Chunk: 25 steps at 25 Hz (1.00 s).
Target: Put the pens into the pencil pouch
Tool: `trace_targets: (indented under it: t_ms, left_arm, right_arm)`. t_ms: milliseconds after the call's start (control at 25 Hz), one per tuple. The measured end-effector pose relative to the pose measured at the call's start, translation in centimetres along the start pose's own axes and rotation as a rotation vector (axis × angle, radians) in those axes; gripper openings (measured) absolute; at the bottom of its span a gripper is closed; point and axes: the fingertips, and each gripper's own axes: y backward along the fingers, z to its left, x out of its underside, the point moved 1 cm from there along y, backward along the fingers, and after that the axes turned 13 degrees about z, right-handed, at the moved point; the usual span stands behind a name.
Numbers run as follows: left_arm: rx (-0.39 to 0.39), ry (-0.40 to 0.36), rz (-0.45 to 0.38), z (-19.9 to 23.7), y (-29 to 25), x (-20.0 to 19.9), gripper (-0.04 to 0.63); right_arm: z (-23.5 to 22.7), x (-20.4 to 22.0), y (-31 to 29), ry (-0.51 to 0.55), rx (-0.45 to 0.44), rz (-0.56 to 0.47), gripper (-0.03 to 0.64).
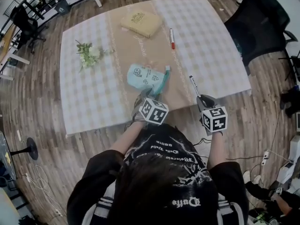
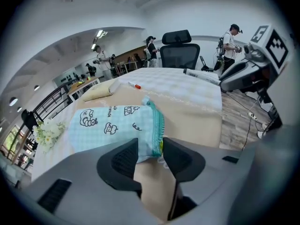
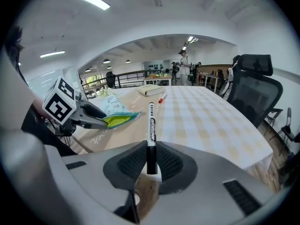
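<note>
A light blue pencil pouch [image 1: 146, 78] [image 2: 112, 125] with cartoon prints lies on the beige runner, its teal zipper side to the right. My left gripper [image 1: 142, 97] [image 2: 150, 149] is open, tilted down over the pouch's near corner, which sits between the jaws. In the right gripper view the pouch [image 3: 112, 108] shows a yellow-green lining at its mouth. My right gripper [image 1: 202, 100] [image 3: 151, 161] is shut on a black-and-white whiteboard marker [image 1: 193, 86] [image 3: 151, 125], which sticks out forward above the table's near right edge. A red-capped pen [image 1: 172, 38] [image 2: 134, 85] lies farther back.
A tan pouch [image 1: 141, 23] sits at the table's far side and a sprig of white flowers [image 1: 89, 54] at the left. The checked tablecloth [image 1: 211, 46] covers the table. A black office chair [image 1: 262, 22] stands beyond the right corner.
</note>
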Motion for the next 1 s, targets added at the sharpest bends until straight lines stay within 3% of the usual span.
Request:
trace_targets:
  t_ms: [200,640,1000]
  left_arm:
    - [0.028,0.047,-0.028,0.2,0.2,-0.2,0.108]
    - [0.208,0.291,-0.109,1.6,2.3,-1.1,0.075]
    - [0.248,0.336,-0.161,2.8,4.0,-0.9,0.071]
  right_arm:
    - [1.0,1.4,0.4,-0.03,0.002,0.009,0.071]
    - [1.7,2.2,1.8,-0.007,0.009,0.026,0.071]
    - [4.7,-0.3,1.4,0.187,-0.018,0.05,0.071]
